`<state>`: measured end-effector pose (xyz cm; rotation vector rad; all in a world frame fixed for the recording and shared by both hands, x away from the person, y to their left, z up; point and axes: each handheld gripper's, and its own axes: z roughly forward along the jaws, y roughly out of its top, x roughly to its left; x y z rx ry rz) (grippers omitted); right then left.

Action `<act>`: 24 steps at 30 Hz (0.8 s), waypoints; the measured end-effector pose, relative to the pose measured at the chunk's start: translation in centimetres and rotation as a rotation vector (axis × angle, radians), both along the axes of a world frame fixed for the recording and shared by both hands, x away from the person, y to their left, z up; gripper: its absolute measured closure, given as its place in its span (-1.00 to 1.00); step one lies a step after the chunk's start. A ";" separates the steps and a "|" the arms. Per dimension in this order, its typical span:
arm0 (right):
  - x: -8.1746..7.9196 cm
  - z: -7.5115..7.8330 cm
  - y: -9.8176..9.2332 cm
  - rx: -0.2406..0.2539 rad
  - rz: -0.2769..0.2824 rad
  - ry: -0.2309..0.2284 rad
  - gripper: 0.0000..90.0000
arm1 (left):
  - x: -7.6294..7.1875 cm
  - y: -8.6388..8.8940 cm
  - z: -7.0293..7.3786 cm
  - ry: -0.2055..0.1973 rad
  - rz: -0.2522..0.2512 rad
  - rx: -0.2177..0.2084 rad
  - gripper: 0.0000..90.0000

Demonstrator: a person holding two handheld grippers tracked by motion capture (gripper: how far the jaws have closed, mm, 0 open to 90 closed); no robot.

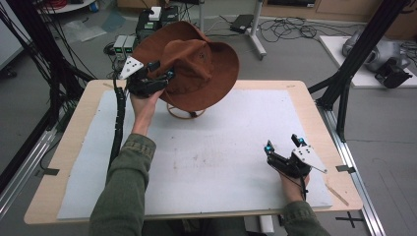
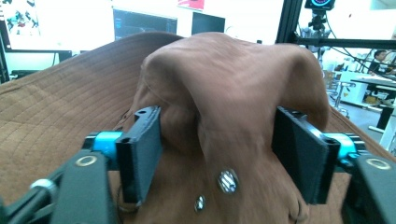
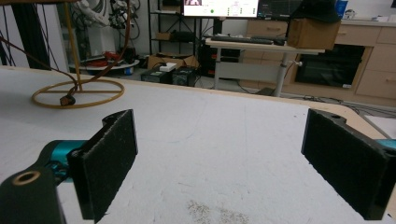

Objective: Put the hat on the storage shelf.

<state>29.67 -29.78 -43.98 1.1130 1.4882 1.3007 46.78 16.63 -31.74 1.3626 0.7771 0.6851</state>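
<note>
We record a rust-brown hat (image 1: 196,69) with quilted stitch lines on its brim and silver eyelets. The stand (image 3: 77,93) is yellow-gold wire. The mat (image 1: 221,157) is white on a pale wood table (image 1: 314,108). Sleeves (image 1: 123,191) are olive green.

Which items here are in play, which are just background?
In play: brown hat, left tool closed on its crown, wire hat stand beneath.
Lying about: right tool open and idle over the white mat; floor electronics boxes, cables.
</note>
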 end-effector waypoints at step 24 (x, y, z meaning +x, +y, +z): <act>-0.1 0.1 0.1 0.004 0.004 -0.005 -0.78 | -0.9 0.4 1.0 -0.014 0.027 0.023 -0.51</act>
